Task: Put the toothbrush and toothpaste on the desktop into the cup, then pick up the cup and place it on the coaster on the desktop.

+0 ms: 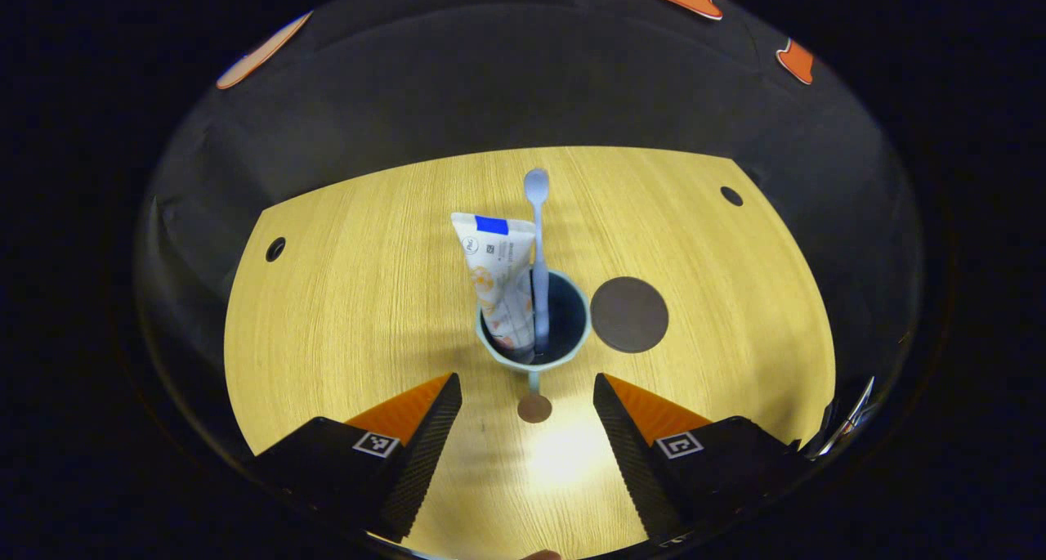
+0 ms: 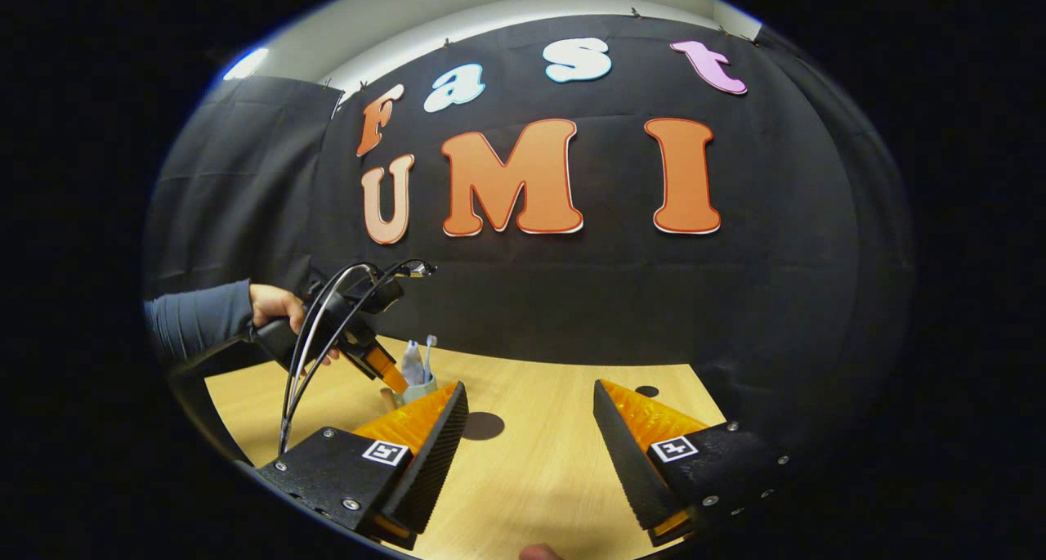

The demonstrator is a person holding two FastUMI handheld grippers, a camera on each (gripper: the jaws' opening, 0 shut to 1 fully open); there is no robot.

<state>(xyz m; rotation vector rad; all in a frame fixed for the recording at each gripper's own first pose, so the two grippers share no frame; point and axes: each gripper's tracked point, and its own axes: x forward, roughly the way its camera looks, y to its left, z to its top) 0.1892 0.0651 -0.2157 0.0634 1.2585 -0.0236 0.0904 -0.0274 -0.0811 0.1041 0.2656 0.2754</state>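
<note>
Cup loaded, coaster still bare

My left gripper (image 1: 527, 388) spreads wide just short of the cup (image 1: 535, 356), toothpaste (image 1: 498, 282) and toothbrush (image 1: 538, 249) standing inside; beyond, the coaster (image 1: 629, 315) waits. My right gripper (image 2: 531, 396), also wide, holds nothing.

One cup (image 1: 535, 331) is standing on the counter (image 1: 343, 315), holding one toothpaste tube (image 1: 498, 286) and one toothbrush (image 1: 538, 249). One round coaster (image 1: 629, 315) is lying just beside it. Two dark holes are showing in the counter's far corners, one (image 1: 275, 249) at the left and one (image 1: 731, 195) at the right.
</note>
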